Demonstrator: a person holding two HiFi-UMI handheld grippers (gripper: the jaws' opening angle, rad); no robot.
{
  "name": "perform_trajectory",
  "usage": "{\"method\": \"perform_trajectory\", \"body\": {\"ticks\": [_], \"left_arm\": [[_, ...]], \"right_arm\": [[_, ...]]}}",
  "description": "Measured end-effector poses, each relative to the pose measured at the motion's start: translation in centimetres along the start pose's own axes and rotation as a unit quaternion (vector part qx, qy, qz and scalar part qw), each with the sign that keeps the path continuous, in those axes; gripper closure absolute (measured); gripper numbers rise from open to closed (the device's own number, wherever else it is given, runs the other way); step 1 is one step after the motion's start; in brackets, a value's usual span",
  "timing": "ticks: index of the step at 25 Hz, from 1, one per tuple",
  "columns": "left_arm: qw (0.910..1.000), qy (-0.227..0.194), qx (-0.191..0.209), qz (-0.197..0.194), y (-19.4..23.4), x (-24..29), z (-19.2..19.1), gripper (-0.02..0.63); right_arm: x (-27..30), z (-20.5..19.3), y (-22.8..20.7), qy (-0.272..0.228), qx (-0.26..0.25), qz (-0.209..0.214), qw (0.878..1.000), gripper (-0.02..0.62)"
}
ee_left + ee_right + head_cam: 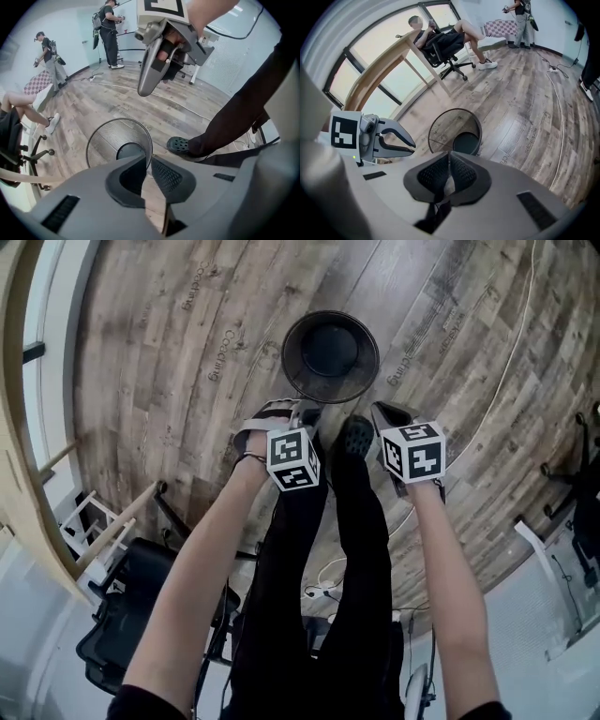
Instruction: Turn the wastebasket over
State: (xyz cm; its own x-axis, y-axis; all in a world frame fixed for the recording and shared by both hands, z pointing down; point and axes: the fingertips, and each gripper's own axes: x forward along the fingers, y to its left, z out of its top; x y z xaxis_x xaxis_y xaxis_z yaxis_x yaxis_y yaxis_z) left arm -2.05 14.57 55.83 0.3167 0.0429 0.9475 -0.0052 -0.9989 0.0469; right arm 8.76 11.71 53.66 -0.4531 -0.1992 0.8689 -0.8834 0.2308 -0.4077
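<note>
Clenched on nothing, my left claw (149, 158) and right claw (449, 155) hang over the floor (169, 352), pointing steeply down. The wastebasket (330, 351) stands upright there, mouth up, well apart from both: in the head view it sits at 12 o'clock, with the left claw at its 7 and the right at its 5. I judge the turning not yet begun. Next I would need to open one claw, drop to the rim, pinch it and tip the basket over.
</note>
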Motion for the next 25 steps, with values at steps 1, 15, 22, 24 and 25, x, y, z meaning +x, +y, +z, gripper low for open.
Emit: {"method": "perform_trajectory", "body": {"ticks": [1,15,22,24,25], "left_arm": [[1.0000,-0.002,-0.004,0.004,0.2,-1.1,0.4,0.559],[0.9977,-0.027,-0.023,0.057,3.2,-17.6,7.7,0.588],[0.9942,-0.045,-0.031,0.093,4.2,-25.3,11.5,0.589],[0.9929,-0.050,-0.028,0.105,4.5,-27.4,12.3,0.589],[0.9923,-0.051,-0.024,0.110,4.5,-28.3,12.8,0.589]], "right_arm": [[-1.0,0.5,0.2,-0.002,-0.007,-0.002,1.000,0.556],[-16.7,8.5,5.7,-0.049,-0.083,-0.010,0.995,0.559],[-23.7,10.9,10.2,-0.092,-0.130,0.001,0.987,0.560],[-25.3,11.3,11.5,-0.104,-0.147,0.007,0.984,0.560],[-26.1,11.5,12.0,-0.111,-0.156,0.009,0.982,0.560]]}}
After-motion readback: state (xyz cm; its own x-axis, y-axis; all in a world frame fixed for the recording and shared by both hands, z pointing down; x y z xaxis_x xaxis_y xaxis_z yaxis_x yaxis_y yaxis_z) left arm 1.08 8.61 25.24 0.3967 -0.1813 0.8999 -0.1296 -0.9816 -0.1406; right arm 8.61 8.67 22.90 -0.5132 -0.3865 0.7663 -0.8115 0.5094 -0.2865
